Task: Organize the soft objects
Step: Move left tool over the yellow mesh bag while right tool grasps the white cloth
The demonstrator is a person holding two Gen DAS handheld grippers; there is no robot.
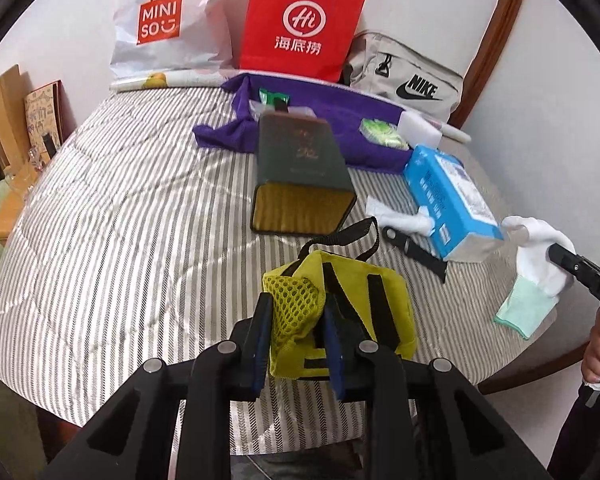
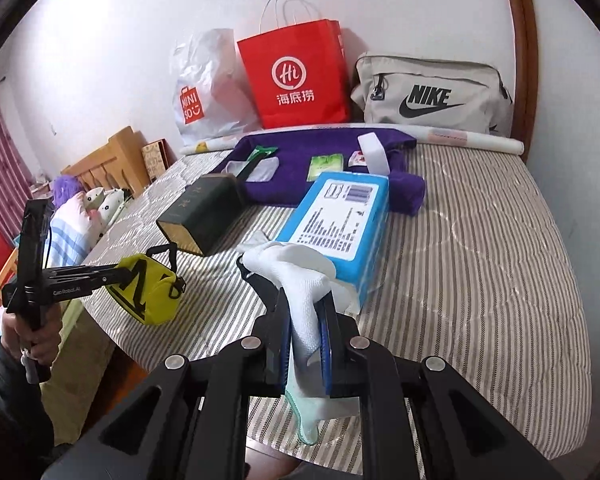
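Left gripper (image 1: 296, 312) clamped on the mesh corner of the small yellow bag (image 1: 340, 312), low in the middle of the left wrist view. Bag hanging off the pads, lifted a bit above the striped bed cover (image 1: 120, 208), black strap (image 1: 340, 236) looping up behind it. In the right wrist view, same yellow bag (image 2: 148, 288) at the lower left, out over the edge of the bed.

Right gripper (image 2: 306, 320) squeezed shut on a white sock (image 2: 296, 276) with a pale green cuff, low in the middle of the right wrist view. Blue tissue pack (image 2: 336, 216) lying just behind it.

To do this step well, probably: hold both grips tight, since soft things slip. Move slowly so the bag does not swing. Keep the strap clear of the dark green box (image 1: 300, 168) in the middle of the frame. Pick one spot for each soft thing, maybe on the purple cloth (image 1: 340, 120) at the top, and lower it flat before letting go. Cannot tell for sure which spot is meant.

Which way things point: sock hanging long-ways, toe end up and away toward the tissue pack, green cuff drooping down toward the bottom of the frame. Yellow bag with its long side running left to right in the left wrist view, mesh pocket facing the camera, strap end pointing up and away.
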